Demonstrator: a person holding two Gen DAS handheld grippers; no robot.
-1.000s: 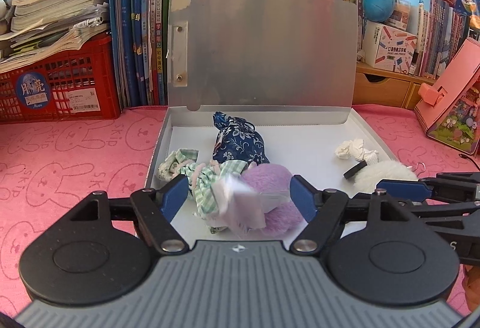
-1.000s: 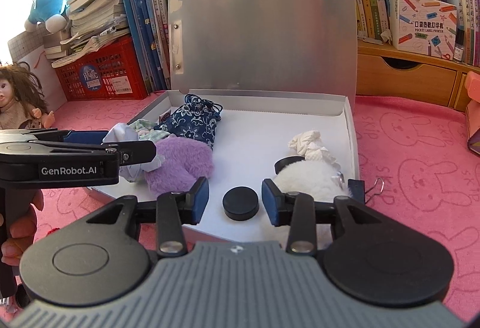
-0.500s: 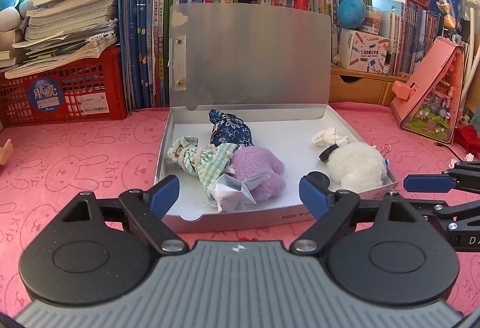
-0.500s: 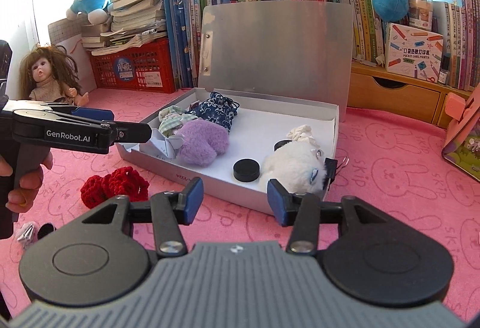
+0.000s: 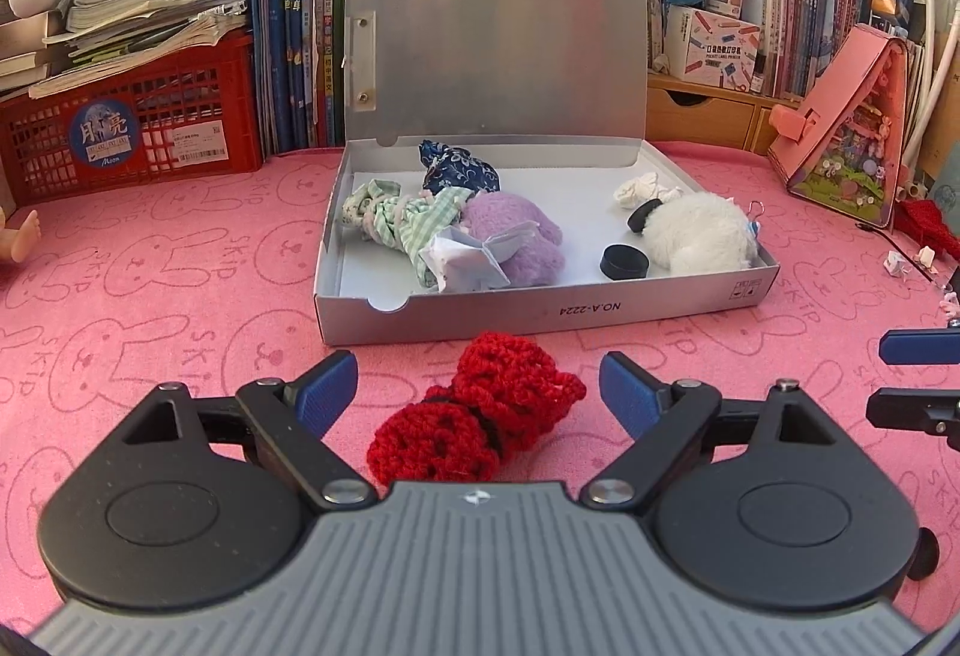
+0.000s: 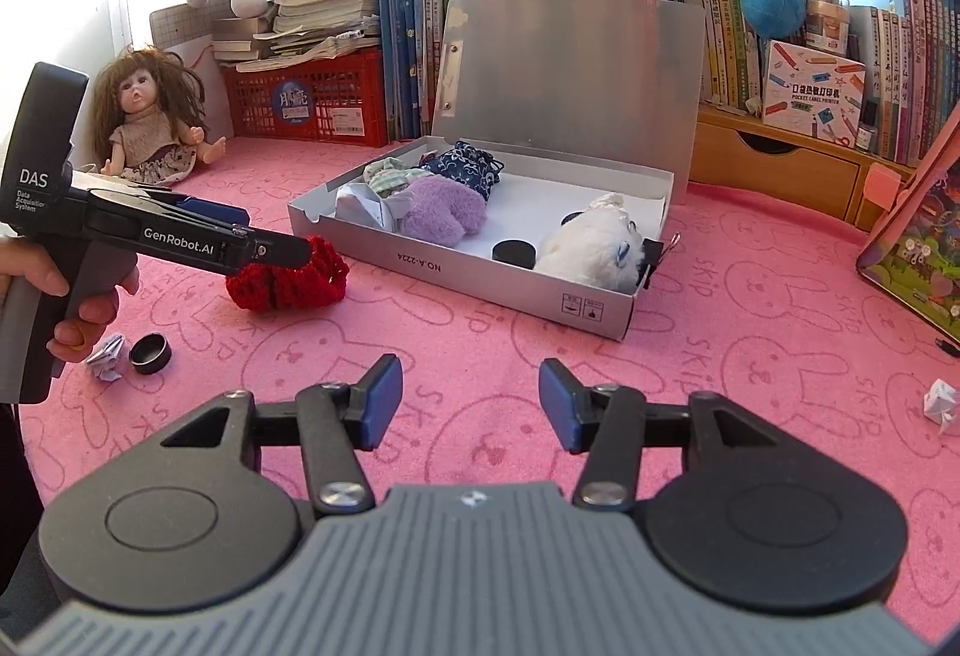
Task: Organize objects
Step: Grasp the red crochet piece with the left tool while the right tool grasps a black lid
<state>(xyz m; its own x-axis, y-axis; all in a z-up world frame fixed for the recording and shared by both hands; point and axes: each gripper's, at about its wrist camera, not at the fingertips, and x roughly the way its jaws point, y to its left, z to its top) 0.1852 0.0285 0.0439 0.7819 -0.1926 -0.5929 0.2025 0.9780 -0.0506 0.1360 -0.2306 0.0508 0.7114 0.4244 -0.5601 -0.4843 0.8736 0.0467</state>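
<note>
An open silver box (image 5: 540,308) (image 6: 456,266) lies on the pink mat, lid upright. Inside lie a purple plush (image 5: 516,236), a folded paper (image 5: 462,260), checked cloth (image 5: 402,218), a blue pouch (image 5: 459,167), a white plush (image 5: 696,230) and a black puck (image 5: 624,261). A red crochet piece (image 5: 480,416) (image 6: 294,278) lies on the mat in front of the box. My left gripper (image 5: 477,392) is open with the red piece between its jaws, not gripped. My right gripper (image 6: 470,401) is open and empty above bare mat.
A doll (image 6: 150,122) sits at the far left. A black ring (image 6: 150,353) and crumpled paper (image 6: 107,356) lie near the left hand. Another paper scrap (image 6: 939,398) lies at right. A red crate (image 5: 120,128), books and a pink stand (image 5: 852,122) line the back.
Both grippers have pulled back out of the box. The left one released the folded paper beside the purple plush and now hovers over the red crochet piece.
</note>
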